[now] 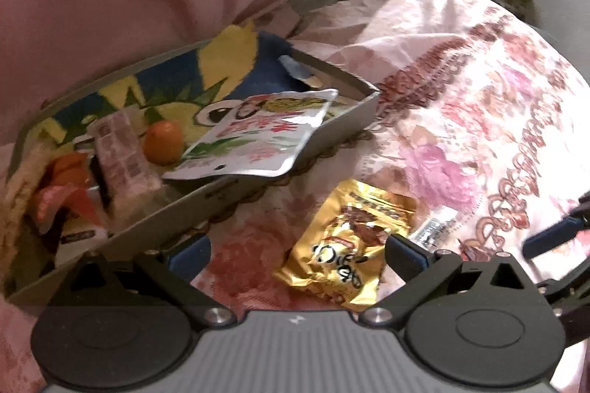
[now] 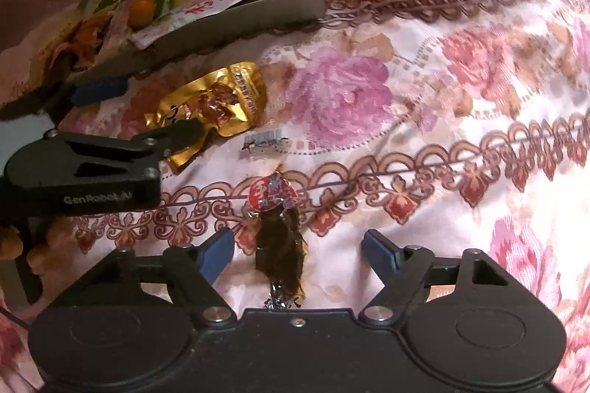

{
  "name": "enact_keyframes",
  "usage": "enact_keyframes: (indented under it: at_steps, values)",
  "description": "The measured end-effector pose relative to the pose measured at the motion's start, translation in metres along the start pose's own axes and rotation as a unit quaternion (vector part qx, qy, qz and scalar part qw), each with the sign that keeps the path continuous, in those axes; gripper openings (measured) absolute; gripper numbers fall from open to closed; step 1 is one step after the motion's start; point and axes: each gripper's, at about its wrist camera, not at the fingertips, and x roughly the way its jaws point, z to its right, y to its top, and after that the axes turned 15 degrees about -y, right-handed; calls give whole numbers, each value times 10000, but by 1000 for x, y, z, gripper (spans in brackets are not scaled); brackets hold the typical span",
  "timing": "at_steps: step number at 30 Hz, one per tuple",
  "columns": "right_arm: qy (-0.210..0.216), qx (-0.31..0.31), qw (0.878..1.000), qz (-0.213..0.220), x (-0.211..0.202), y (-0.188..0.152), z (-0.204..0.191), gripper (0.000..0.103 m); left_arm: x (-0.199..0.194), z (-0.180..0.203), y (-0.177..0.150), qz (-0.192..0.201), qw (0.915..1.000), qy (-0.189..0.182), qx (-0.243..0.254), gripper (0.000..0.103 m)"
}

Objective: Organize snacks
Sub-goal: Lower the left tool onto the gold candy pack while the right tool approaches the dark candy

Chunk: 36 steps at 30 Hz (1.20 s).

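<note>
1. Right gripper (image 2: 297, 253) hangs low over the flowered bedspread (image 2: 461, 90) with its jaws spread wide and nothing between the pads; a dark brown wrapped snack (image 2: 282, 254) with a red label end lies straight ahead in that gap, its long axis running away from the gripper, along the fingers.
2. Left gripper (image 1: 297, 254) is likewise spread and empty; the gold packet (image 1: 346, 245) lies just ahead between its fingers, long axis tilted slightly right.
3. Judged from this, each hand is nearest its own item: right to the brown snack, left to the gold packet.
4. Between those two lies one small clear wrapper with a barcode (image 2: 263, 140).
5. Farther off, toward the left, sits one shallow cardboard box (image 1: 354, 120). It holds one white pouch (image 1: 258, 135) overhanging the near wall, one orange fruit (image 1: 163, 142), one pinkish packet (image 1: 121, 153) and some orange-red wrappers, too jumbled to count.
</note>
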Motion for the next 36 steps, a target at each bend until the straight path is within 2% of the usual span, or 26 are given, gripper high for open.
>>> enact_keyframes:
  at_steps: [3,7,12,15,17,24,26,28,32,36]
  values:
    - [-211,-311,9990,237,-2,-1,-9,76,4,8,1,-77,9994,-76,315,103]
    - [-367,-588,9967,411,-1,-2,-15,76,12,17,0,-161,9971,5,746,102]
    - [-285,-633,9966,434,1,-1,-15,71,20,20,-4,-434,9930,-129,1092,96]
    - [-187,-616,9972,380,2,0,-14,64,20,22,-7,-458,9908,-179,1263,93]
    - [-164,-649,9970,389,3,0,-16,61,19,22,-6,-434,9909,-173,1262,86]
    - [-97,-579,9974,412,6,3,-16,60,19,24,-6,-460,9919,-231,1164,73]
    - [-46,-583,9974,428,5,3,-15,54,19,23,-6,-469,9924,-237,1111,67]
    - [-14,-614,9971,459,3,2,-16,49,19,22,-6,-479,9930,-272,1042,67]
    - [-36,-732,9959,528,1,-1,-19,48,17,20,-5,-518,9939,-272,937,65]
    - [-1,-654,9965,521,-1,0,-16,47,13,22,-7,-534,9961,-32,704,65]
